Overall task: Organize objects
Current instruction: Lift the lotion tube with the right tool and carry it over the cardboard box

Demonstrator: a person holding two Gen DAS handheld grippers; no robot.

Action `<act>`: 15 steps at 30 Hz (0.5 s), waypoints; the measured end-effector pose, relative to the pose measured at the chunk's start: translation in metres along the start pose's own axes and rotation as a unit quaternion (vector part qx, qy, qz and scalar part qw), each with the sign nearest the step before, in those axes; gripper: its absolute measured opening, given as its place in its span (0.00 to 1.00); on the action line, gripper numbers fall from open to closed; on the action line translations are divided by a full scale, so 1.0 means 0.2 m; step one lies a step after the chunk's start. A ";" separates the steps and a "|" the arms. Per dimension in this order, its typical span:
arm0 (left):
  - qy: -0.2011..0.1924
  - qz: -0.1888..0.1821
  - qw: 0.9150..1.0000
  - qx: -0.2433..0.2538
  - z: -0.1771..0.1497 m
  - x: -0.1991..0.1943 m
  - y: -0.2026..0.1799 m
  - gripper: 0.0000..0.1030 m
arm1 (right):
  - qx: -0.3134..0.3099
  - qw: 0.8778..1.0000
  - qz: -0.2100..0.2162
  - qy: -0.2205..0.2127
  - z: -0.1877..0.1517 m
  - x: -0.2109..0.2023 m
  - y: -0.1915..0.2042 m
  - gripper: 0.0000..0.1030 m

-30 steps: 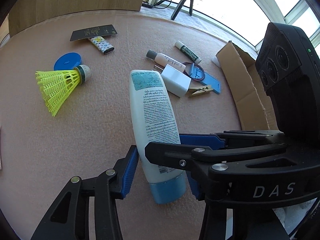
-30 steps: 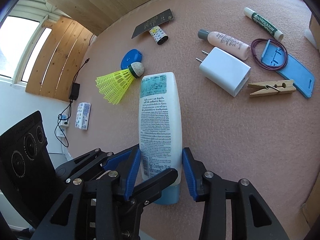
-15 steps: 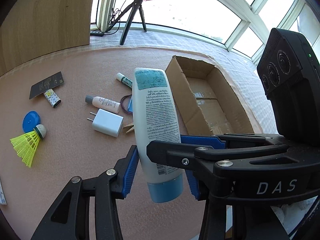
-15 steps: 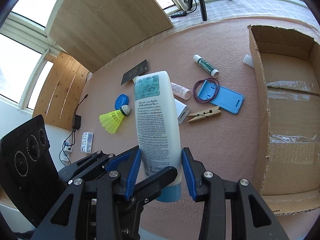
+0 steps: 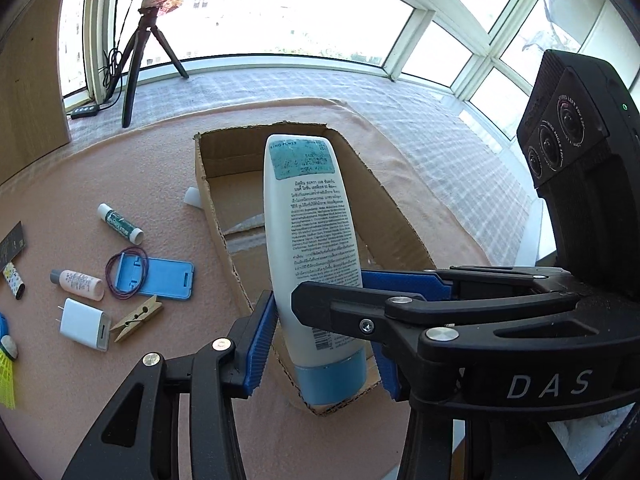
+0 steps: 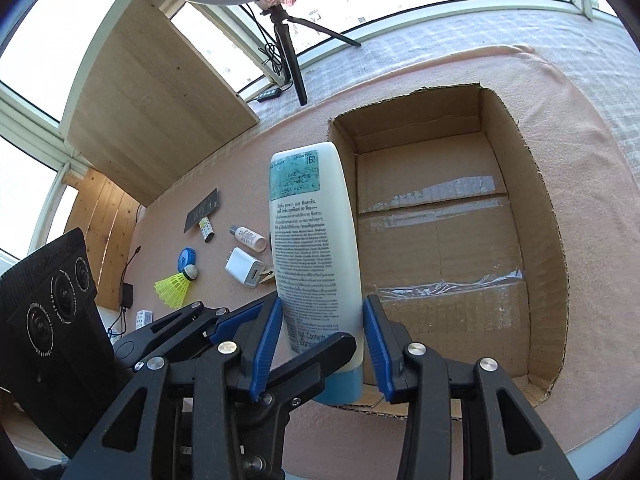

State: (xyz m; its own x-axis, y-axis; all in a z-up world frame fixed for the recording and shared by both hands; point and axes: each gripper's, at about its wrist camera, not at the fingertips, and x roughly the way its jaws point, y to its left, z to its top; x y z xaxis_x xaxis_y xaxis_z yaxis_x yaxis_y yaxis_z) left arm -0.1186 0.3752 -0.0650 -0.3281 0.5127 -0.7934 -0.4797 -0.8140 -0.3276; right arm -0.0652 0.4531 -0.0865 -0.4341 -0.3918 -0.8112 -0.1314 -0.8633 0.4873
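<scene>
Step in hand, by my reading: carrying one item to the container. You had the white lotion bottle up off the pink mat and close to the open cardboard box.

Grip:
- Right gripper: blue pads set against both sides of the bottle low on its body, just above the blue cap. Pinching it.
- Left gripper: near pad pressed on the bottle's edge. The far pad was partly hidden behind the right gripper's arm, so contact there was not fully visible. I took it as clamped too.
- The two tools crossed each other at the same end of the bottle.

Bottle relative to grippers: cap end toward you, flat crimped end pointing away and upward, label side facing both cameras.

Bottle relative to box: in the left wrist view it overlapped the box opening, cap over the near corner. In the right wrist view it sat along the box's left wall, opening mostly to its right. Probably about over that near wall, not yet clear inside. Box floor looked bare, tape only.

Next move called for:
- Shift further over the opening.
- Lower before letting go.
- Spread both grippers together, or the bottle may swing on one.

Waiting on the mat, well apart from the grippers: lip balm tube, clothespin, charger, shuttlecock.
</scene>
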 end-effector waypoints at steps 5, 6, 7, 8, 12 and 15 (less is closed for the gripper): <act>0.016 -0.009 1.000 0.008 0.02 0.11 -0.06 0.47 | 0.020 1.000 -0.008 0.002 -0.01 -0.01 -0.13 0.37; 0.018 -0.010 1.000 0.009 0.02 0.12 -0.07 0.47 | 0.022 1.000 -0.009 0.002 -0.02 -0.01 -0.15 0.37; 0.019 -0.011 1.000 0.009 0.02 0.13 -0.08 0.47 | 0.024 1.000 -0.009 0.002 -0.02 -0.01 -0.17 0.37; 0.021 -0.012 1.000 0.010 0.02 0.14 -0.09 0.47 | 0.026 1.000 -0.010 0.003 -0.02 -0.01 -0.18 0.37; 0.025 -0.012 1.000 0.013 0.04 0.17 -0.08 0.47 | 0.030 1.000 -0.010 0.004 -0.02 -0.01 -0.21 0.37; 0.027 -0.012 0.999 0.013 0.05 0.18 -0.06 0.47 | 0.028 1.000 -0.012 0.004 -0.01 -0.01 -0.22 0.37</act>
State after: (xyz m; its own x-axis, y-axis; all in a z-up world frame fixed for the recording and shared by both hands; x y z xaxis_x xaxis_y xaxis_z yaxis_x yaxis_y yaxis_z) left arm -0.1319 0.4068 -0.0849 -0.2733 0.5154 -0.8122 -0.5081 -0.7943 -0.3331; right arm -0.0562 0.4905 -0.1078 -0.4238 -0.3741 -0.8249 -0.1915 -0.8531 0.4853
